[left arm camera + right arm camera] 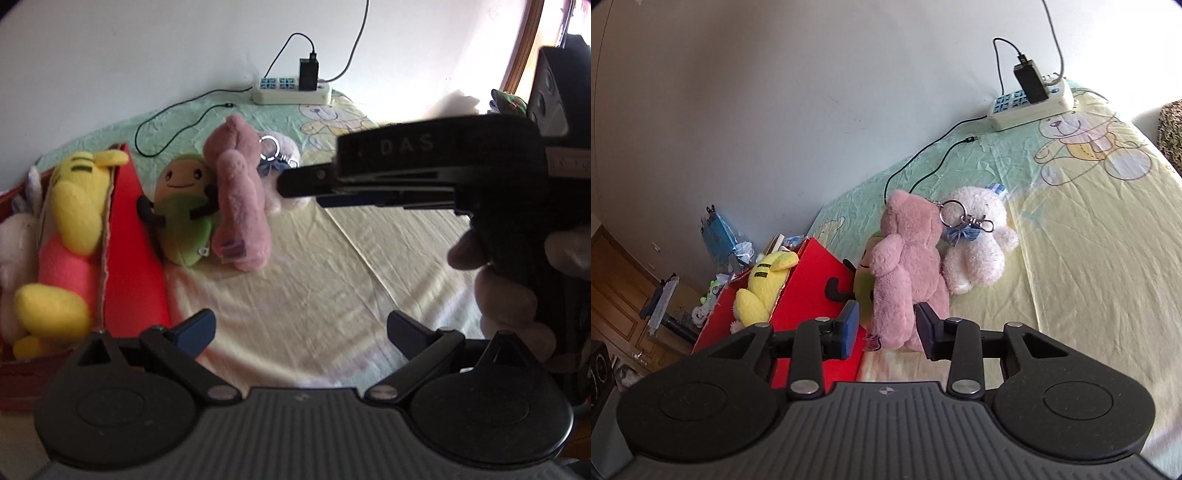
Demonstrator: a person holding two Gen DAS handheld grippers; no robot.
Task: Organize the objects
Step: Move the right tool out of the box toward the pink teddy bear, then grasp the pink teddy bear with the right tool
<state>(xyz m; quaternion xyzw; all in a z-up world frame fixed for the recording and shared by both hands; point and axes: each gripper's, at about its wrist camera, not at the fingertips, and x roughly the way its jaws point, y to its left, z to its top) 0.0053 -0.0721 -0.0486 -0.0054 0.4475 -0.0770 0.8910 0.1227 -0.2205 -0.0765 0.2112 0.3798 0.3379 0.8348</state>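
Observation:
A red box [129, 236] at the left holds a yellow and pink plush [70, 221]; it also shows in the right wrist view [809, 291]. Next to it on the bed lie a green plush [183, 210], a pink bear [240, 195] and a white bear with a key ring [975, 240]. My right gripper [886, 325] is open, its fingers on either side of the pink bear's [905, 273] lower end, not closed on it. In the left wrist view the right gripper [303, 184] reaches in from the right. My left gripper [301, 332] is open and empty over the sheet.
A white power strip [291, 90] with a black charger and cables lies at the bed's far edge by the wall. A black cable [923, 162] trails over the sheet. Clutter and wooden furniture [624, 288] stand beyond the box.

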